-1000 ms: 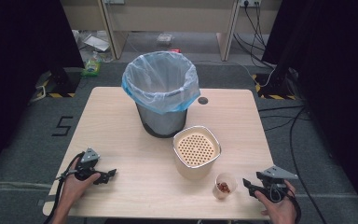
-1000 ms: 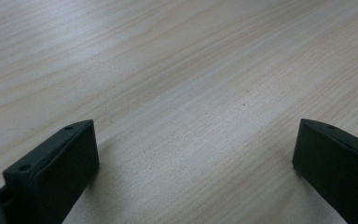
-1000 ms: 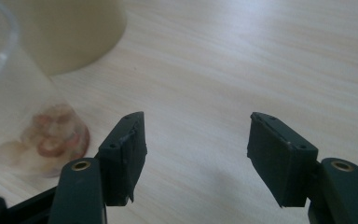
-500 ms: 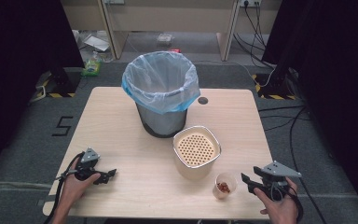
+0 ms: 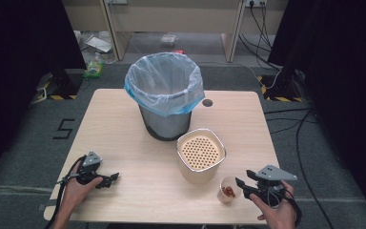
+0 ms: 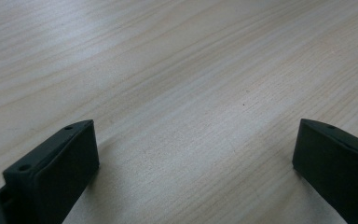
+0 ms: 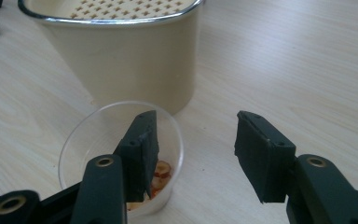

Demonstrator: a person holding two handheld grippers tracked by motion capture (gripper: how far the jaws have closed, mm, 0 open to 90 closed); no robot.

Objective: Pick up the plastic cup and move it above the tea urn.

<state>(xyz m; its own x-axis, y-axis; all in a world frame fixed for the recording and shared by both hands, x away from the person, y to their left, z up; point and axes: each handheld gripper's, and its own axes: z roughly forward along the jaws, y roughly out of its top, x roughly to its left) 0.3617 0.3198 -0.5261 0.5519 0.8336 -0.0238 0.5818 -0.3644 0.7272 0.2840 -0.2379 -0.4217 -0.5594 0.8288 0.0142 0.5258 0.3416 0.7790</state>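
Closing right gripper (image 7: pixel 193 156) straddling the clear cup's (image 7: pixel 81 140) near-right rim, nothing gripped, beige strainer pot (image 7: pixel 121 51) just beyond, left gripper (image 6: pixel 193 154) wide open, empty.

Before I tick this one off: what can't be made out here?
- What lies in the clear cup: red-orange bits, partly hidden by one finger of the right claw in the right gripper view; too small in the high view.
- The inside of the bin: the blue liner hides it in the high view.
- Below the holed insert of the beige container: hidden in the high view.
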